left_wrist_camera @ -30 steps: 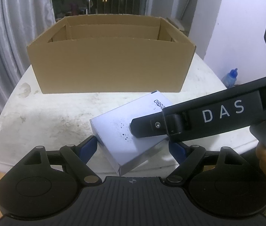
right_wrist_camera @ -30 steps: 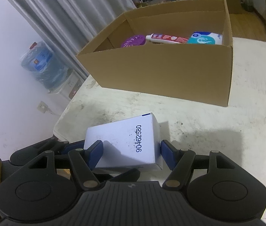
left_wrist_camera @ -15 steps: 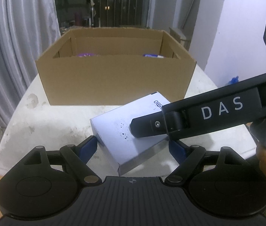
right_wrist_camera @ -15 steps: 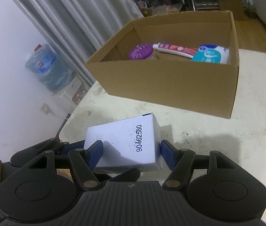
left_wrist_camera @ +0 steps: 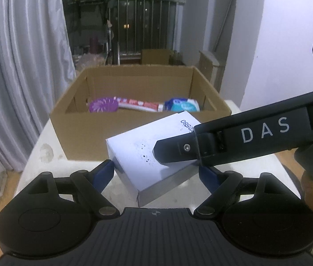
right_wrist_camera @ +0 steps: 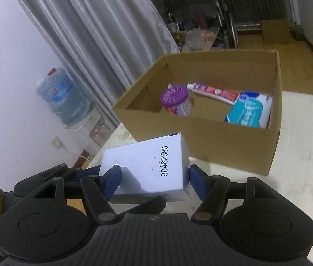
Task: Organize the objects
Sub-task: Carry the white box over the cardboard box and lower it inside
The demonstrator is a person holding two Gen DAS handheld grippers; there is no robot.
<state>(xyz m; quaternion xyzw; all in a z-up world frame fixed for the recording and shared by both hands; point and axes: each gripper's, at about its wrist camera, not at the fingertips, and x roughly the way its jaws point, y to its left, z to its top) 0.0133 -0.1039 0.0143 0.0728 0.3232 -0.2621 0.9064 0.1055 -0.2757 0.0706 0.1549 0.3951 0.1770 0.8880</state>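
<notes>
Above the table (right_wrist_camera: 300,155), both grippers, left (left_wrist_camera: 156,173) and right (right_wrist_camera: 152,177), pinch the white box (right_wrist_camera: 147,166), not yet in the carton (right_wrist_camera: 200,141) holding three items.

White box (right_wrist_camera: 149,166), printed number on top, tilted, clamped between the pads of both grippers. Open cardboard carton (right_wrist_camera: 211,141) ahead contains purple-lidded jar (right_wrist_camera: 176,102), toothpaste tube (right_wrist_camera: 214,92), teal wipes pack (right_wrist_camera: 248,109).
</notes>
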